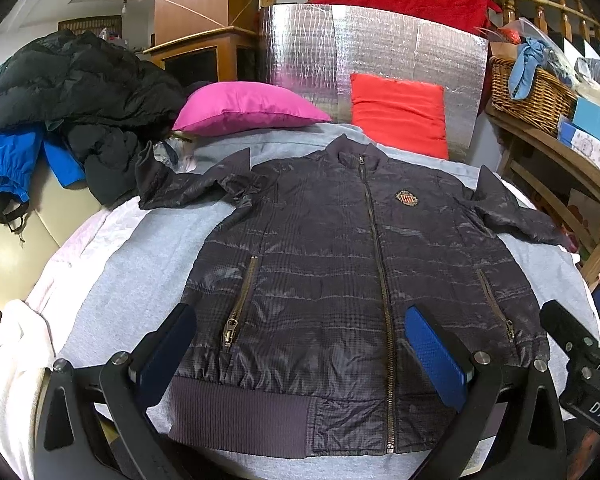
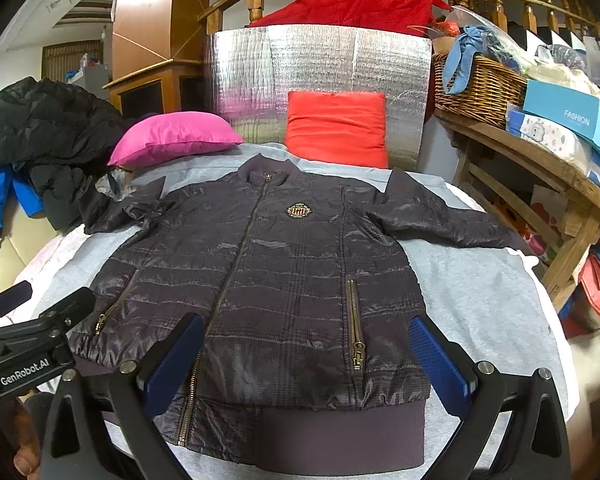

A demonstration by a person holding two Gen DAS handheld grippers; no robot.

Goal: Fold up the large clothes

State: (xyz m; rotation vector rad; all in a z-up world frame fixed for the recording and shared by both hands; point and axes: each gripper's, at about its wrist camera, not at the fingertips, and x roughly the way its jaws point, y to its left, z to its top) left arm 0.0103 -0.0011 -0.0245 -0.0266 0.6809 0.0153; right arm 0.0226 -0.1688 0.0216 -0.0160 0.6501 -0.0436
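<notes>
A dark grey quilted jacket (image 1: 324, 264) lies flat, front up and zipped, on a grey sheet, collar at the far end and both sleeves spread sideways. It has a crest badge (image 1: 407, 197) and brass pocket zips. It also shows in the right wrist view (image 2: 268, 276). My left gripper (image 1: 300, 356) is open and empty, hovering over the jacket's hem near the left pocket. My right gripper (image 2: 308, 364) is open and empty over the hem near the right pocket. The right gripper's body shows in the left view (image 1: 580, 360), the left gripper's body in the right view (image 2: 32, 340).
The grey sheet (image 1: 140, 272) covers the work surface. A pink pillow (image 1: 244, 110) and a red cushion (image 1: 400, 114) lie beyond the collar against a silver foil panel (image 1: 380, 48). A pile of black and blue coats (image 1: 60, 100) sits left. A wooden shelf with a wicker basket (image 1: 528, 92) stands right.
</notes>
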